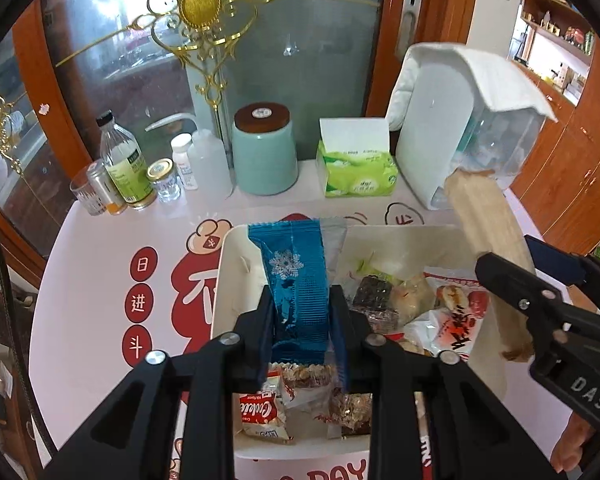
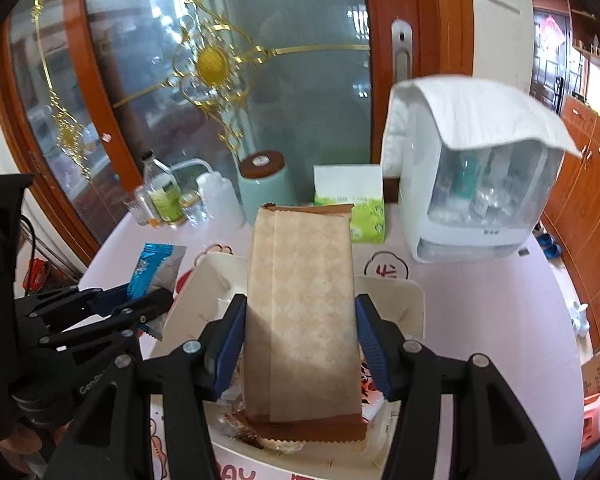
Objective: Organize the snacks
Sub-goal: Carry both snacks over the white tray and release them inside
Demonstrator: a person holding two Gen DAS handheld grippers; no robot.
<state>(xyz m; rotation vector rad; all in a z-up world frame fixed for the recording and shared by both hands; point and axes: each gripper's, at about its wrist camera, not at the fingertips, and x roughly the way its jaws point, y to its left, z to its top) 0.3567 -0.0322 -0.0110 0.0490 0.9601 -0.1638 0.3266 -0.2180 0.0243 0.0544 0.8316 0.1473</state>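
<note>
My left gripper (image 1: 300,320) is shut on a blue snowflake snack packet (image 1: 296,280) and holds it over the white bin (image 1: 236,248) of snacks. In the bin lie a cookie pack (image 1: 260,412), a dark wrapped bar (image 1: 374,294) and a red-and-white packet (image 1: 456,316). My right gripper (image 2: 300,340) is shut on a tan paper snack packet (image 2: 304,312), held over the same bin (image 2: 412,300). The right gripper (image 1: 548,304) also shows at the right of the left wrist view with the tan packet (image 1: 488,232). The left gripper (image 2: 140,304) and blue packet (image 2: 152,264) show at the left of the right wrist view.
Along the back of the table stand a teal canister (image 1: 264,152), a green tissue pack (image 1: 356,164), several bottles and jars (image 1: 124,164) and a white appliance under a cloth (image 1: 460,128). A glass door with gold ornament (image 1: 204,4) is behind. The printed tablecloth (image 1: 100,280) covers the table.
</note>
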